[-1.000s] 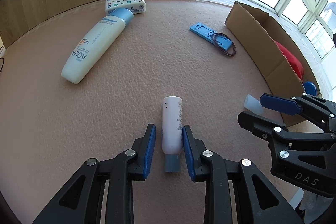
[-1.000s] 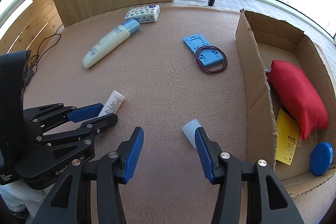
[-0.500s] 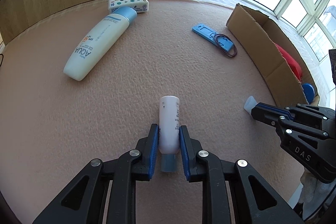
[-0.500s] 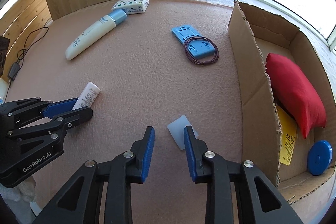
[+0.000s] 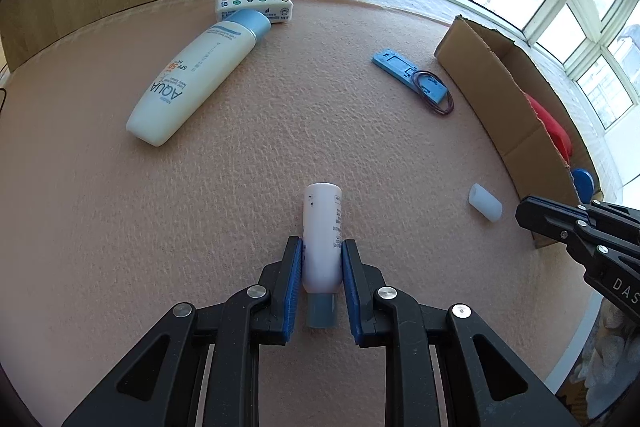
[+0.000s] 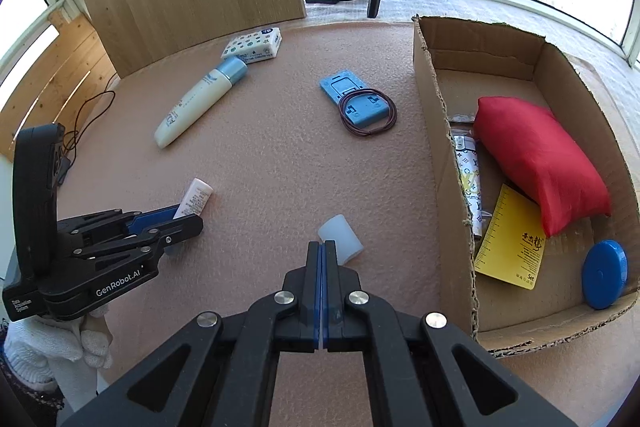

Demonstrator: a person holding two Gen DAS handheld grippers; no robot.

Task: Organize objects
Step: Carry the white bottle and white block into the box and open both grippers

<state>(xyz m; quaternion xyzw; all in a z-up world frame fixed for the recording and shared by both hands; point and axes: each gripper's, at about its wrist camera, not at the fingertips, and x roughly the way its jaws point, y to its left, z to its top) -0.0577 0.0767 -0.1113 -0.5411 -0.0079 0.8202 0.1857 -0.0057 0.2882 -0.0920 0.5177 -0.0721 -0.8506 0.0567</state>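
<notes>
Now small bottle point(image 5: 322, 227) between left jaws.

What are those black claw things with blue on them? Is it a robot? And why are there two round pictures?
No robot: a person holds two grabbing tools, one in each hand. Each tool carries a camera looking along its jaws, so you get one round picture per hand.

In the left-hand picture, the left gripper has its jaws closed on a small white bottle lying on the pink table. In the right-hand picture, the right gripper is shut on nothing, just beside a little white cap.

Also lying there: a sunscreen bottle, a tissue pack, a blue plate with a wire loop, and a cardboard box holding a red pouch.
</notes>
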